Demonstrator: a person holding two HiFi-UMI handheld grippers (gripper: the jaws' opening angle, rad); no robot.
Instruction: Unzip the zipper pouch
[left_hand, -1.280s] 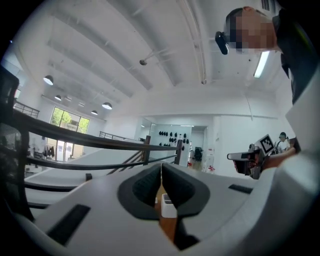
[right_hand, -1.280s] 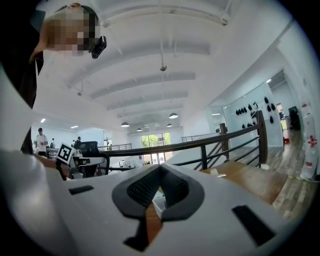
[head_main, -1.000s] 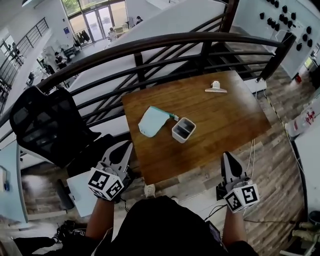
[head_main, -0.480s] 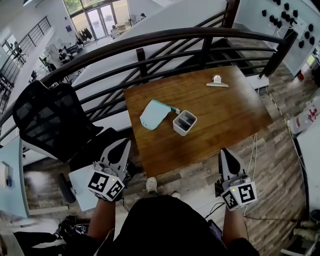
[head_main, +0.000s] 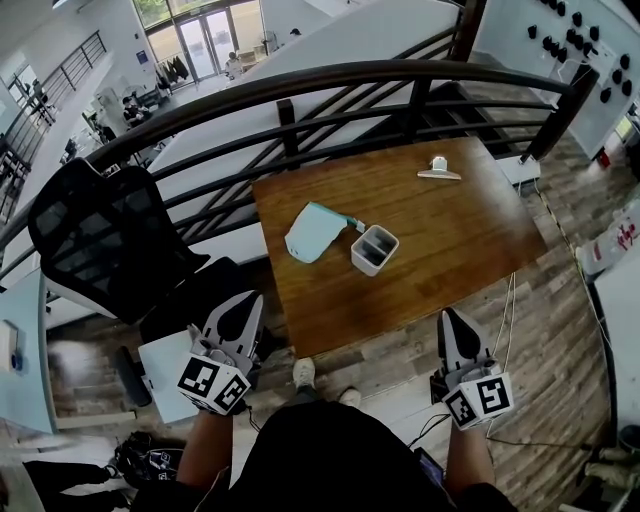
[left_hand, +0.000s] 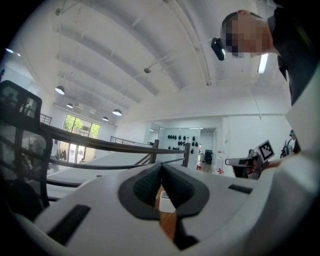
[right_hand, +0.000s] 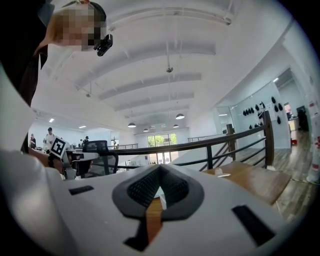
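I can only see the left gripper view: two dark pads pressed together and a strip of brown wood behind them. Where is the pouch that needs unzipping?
Observer: In the head view the pale teal pouch lies flat on the wooden table, towards its left side.
Operator: Is anything next to it?
Observer: A small white open box stands just to the right of it.
Operator: And what is the other tool doing?
Observer: The right tool is shut with nothing in it. It is short of the table's near edge, as is the left tool.
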